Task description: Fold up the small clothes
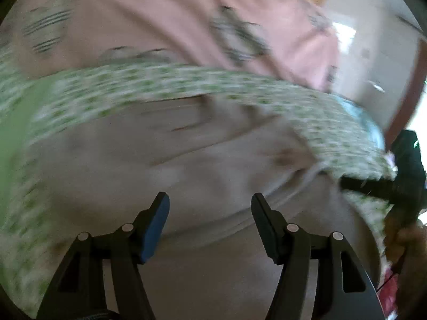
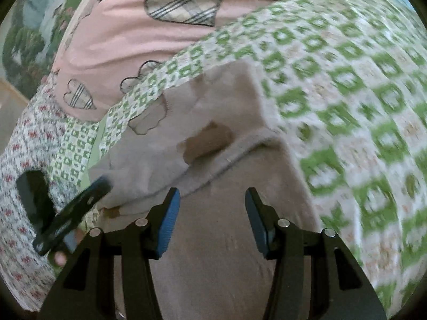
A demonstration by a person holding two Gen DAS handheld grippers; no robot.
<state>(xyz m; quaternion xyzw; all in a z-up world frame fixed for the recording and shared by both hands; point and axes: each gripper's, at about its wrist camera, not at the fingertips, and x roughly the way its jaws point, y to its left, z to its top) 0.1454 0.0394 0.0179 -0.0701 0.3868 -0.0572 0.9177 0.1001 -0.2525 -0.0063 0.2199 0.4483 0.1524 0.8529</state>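
A small beige garment (image 1: 186, 165) lies on a green-and-white patterned bedspread (image 1: 133, 82). It also shows in the right wrist view (image 2: 213, 240), with a brown patch (image 2: 208, 144) and a folded hem across it. My left gripper (image 1: 210, 200) is open and empty, just above the beige cloth. My right gripper (image 2: 212, 194) is open and empty over the same garment. The other gripper shows at the right edge of the left wrist view (image 1: 384, 186) and at the left of the right wrist view (image 2: 77, 208). The left wrist view is blurred.
A pink garment with plaid hearts (image 2: 165, 26) lies beyond the beige one; it also shows in the left wrist view (image 1: 160, 18). A white cloth with red flowers (image 2: 18, 160) is at the left. A wall and doorway (image 1: 373, 53) stand far right.
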